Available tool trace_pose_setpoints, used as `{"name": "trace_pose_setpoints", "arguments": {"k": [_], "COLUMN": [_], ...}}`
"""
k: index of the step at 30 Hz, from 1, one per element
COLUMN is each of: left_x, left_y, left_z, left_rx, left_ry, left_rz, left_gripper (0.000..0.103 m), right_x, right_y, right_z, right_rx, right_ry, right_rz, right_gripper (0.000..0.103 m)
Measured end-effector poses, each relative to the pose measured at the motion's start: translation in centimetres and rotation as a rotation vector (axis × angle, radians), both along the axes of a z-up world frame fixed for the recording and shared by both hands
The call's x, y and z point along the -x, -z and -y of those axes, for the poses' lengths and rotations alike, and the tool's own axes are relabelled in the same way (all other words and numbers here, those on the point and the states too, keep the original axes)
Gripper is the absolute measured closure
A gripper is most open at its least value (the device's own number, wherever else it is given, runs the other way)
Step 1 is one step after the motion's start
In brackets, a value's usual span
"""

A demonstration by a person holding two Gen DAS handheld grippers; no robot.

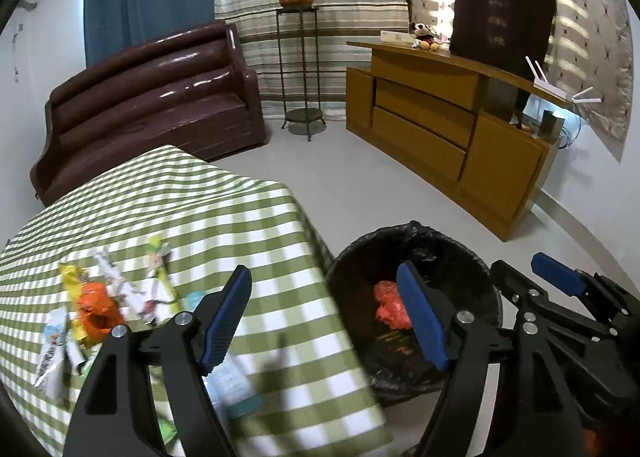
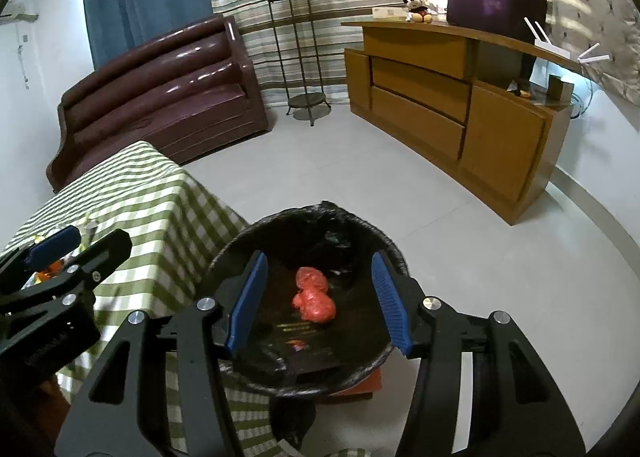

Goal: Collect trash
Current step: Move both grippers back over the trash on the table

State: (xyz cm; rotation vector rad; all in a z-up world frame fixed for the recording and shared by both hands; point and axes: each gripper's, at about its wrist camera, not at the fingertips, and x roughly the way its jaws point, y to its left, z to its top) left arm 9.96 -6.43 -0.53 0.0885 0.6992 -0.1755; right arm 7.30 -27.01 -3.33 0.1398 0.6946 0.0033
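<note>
The right gripper [image 2: 318, 303] is parked right over the black-lined bin [image 2: 394, 253] with its fingers spread and nothing pinched, which fits the red crumpled bag [image 2: 314, 295] lying at the bottom, so that drop looks done. The left gripper [image 1: 326, 317] is also held spread and empty at the edge of the checkered bench [image 1: 256, 217]. It's probably lined up for the wrappers [image 1: 120, 293] left heaped there, well apart from the bin.

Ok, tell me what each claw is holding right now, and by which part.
Nothing. The left claw and right claw both stand open and empty; the red bag lies loose in the bin.
</note>
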Motion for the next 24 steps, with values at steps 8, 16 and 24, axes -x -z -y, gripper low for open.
{"name": "trace_pose_setpoints", "arguments": {"k": [8, 16, 24], "left_x": [2.2, 4.4, 6.2], "left_y": [-1.2, -1.9, -1.2], "left_z": [-4.8, -10.4, -16.7], "left_rx": [-0.006, -0.023, -0.037], "left_ry": [-0.083, -0.185, -0.294], "left_rz": [0.001, 0.008, -0.011], "left_gripper": [0.03, 0.03, 0.029], "right_x": [1.5, 2.8, 4.1], "right_y": [-1.3, -2.4, -2.7], "right_z": [-4.2, -9.2, -14.8], "right_rx": [-0.001, -0.006, 0.002], "right_ry": [-0.086, -0.19, -0.299], "right_rz": [0.008, 0.018, 0.015], "right_gripper": [0.05, 0.05, 0.05]}}
